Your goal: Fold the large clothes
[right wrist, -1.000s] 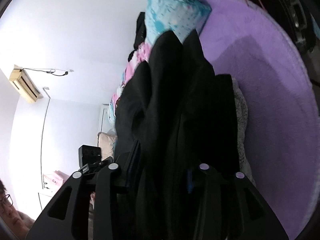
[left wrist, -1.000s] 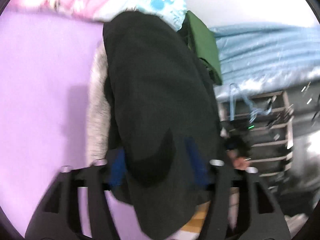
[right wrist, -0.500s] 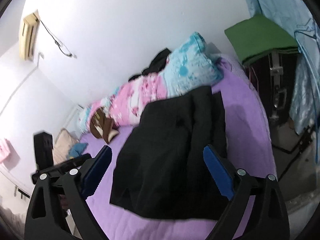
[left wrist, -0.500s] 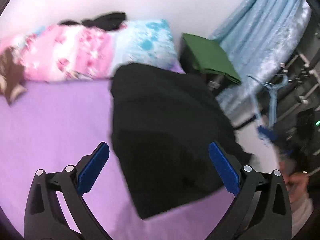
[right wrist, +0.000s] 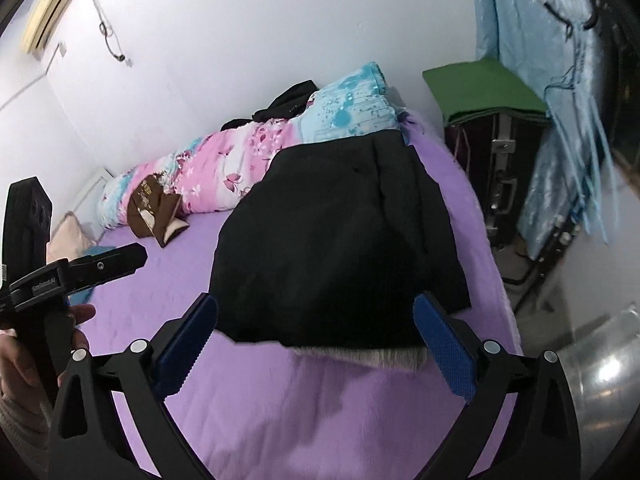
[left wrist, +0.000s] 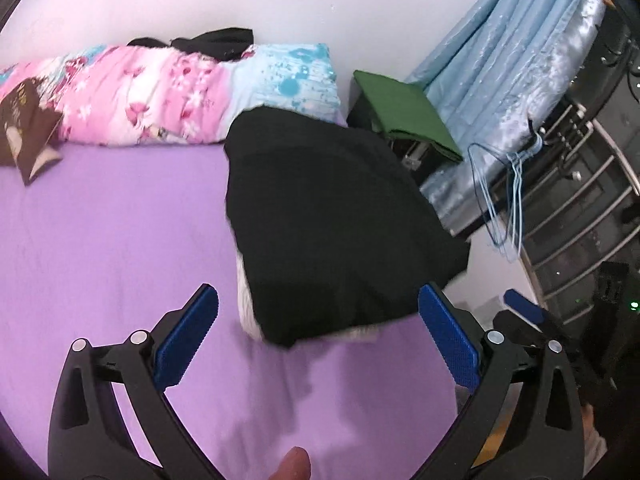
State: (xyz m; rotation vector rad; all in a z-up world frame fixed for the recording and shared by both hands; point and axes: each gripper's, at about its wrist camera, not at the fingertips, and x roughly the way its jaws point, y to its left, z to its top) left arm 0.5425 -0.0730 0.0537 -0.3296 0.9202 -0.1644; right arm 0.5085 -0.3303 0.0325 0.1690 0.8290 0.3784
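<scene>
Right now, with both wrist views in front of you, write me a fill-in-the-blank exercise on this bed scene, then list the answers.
1. The black garment lies folded on the ____ bed sheet.
2. The left gripper and the right gripper both have their fingers ____, holding nothing.
3. A grey ____ trim peeks out under the garment's near edge.
4. Beside the bed, a folded ____ cloth rests on a dark case.

Answers: purple; open; fur; green

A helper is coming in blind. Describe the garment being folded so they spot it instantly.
Find the purple bed. On its right half, just below the pink and blue floral quilt, lies the black coat. It is the only large dark bundle there, with pale grey fur at its near edge.
</scene>
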